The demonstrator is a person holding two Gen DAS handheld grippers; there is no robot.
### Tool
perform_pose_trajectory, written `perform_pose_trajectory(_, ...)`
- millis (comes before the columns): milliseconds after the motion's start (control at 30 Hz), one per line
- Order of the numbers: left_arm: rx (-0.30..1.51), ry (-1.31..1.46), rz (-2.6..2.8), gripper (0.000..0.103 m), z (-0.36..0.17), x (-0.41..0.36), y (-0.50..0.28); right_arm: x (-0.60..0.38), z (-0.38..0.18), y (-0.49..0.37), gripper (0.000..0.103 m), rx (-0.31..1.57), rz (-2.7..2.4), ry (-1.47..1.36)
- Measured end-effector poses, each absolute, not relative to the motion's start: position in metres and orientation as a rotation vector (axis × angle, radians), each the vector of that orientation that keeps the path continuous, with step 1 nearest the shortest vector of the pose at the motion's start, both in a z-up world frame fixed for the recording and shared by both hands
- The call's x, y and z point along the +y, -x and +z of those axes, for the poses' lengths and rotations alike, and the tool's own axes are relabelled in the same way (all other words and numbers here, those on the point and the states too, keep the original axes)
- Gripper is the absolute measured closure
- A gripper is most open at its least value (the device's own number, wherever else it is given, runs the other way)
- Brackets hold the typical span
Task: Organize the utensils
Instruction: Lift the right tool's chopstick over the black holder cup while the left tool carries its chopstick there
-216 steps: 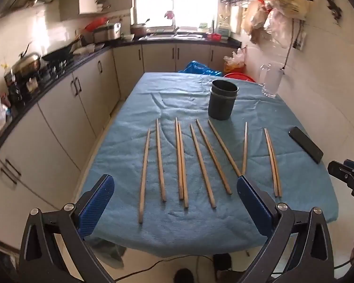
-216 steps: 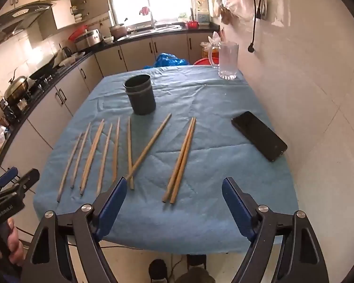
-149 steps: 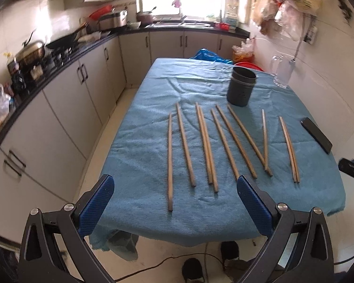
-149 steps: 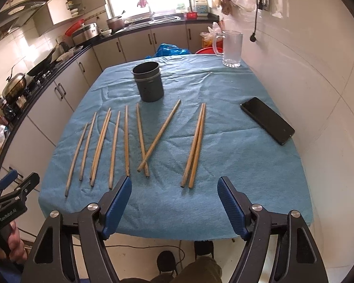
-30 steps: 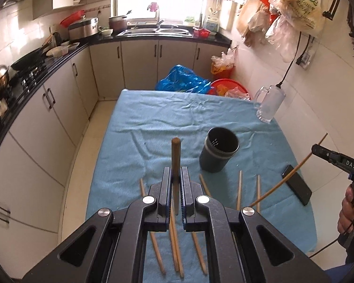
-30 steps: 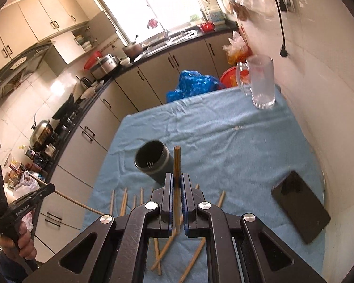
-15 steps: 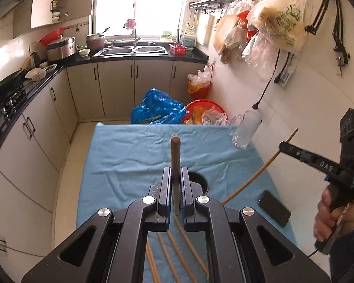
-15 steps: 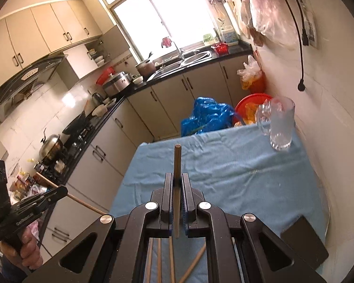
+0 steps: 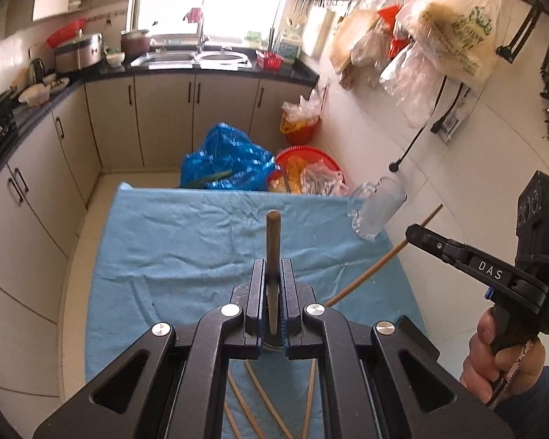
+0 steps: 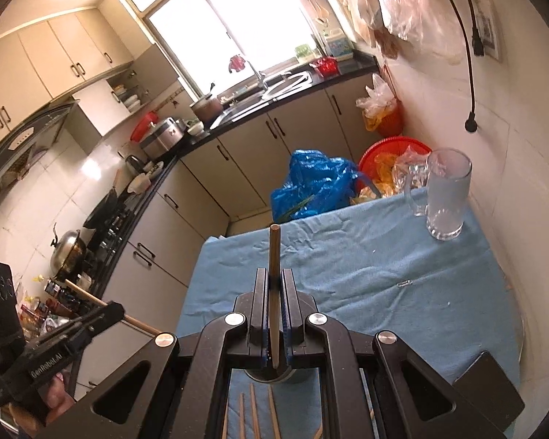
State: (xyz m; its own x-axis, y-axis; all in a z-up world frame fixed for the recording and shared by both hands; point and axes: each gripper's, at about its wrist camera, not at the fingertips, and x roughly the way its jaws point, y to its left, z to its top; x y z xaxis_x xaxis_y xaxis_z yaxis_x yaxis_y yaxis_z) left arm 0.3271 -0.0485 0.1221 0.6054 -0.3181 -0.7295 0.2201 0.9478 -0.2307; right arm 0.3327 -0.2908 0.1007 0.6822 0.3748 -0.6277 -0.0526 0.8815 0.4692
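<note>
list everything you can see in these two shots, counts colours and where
held chopsticks: two, brown wood, one clamped in each gripper
loose chopsticks: several, brown, on the cloth beneath the grippers; count hidden
holder cup: one, dark, mostly hidden under the right gripper
tablecloth: one, blue, over the table
glass mug: one, clear, far right corner
phone: one, black, right edge
plastic bag: one, blue, beyond the table
basin: one, red, beside the bag
left gripper: black, blue pads, shut
right gripper: black, blue pads, shut
right hand: grips its handle
</note>
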Motion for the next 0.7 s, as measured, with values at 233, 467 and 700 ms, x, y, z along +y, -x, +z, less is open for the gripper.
perform_pose_trajectory(233, 0.959, 0.121, -0.315, 0.097, 0.078, -0.055, -0.344, -0.276, 0.062, -0.352, 0.097, 0.895, 0.256, -0.427)
perform_pose_trajectory(467, 0.994, 0.112, -0.301, 0.097, 0.052, -0.051, -0.353, -0.264, 0.028, -0.366, 0.097, 0.973, 0.247, -0.416)
perform_pose_trajectory(700, 0.990, 0.116, -0.290, 0.097, 0.045, -0.045, -0.357, -0.261, 0.013, -0.375, 0.096, 0.997, 0.243, -0.419)
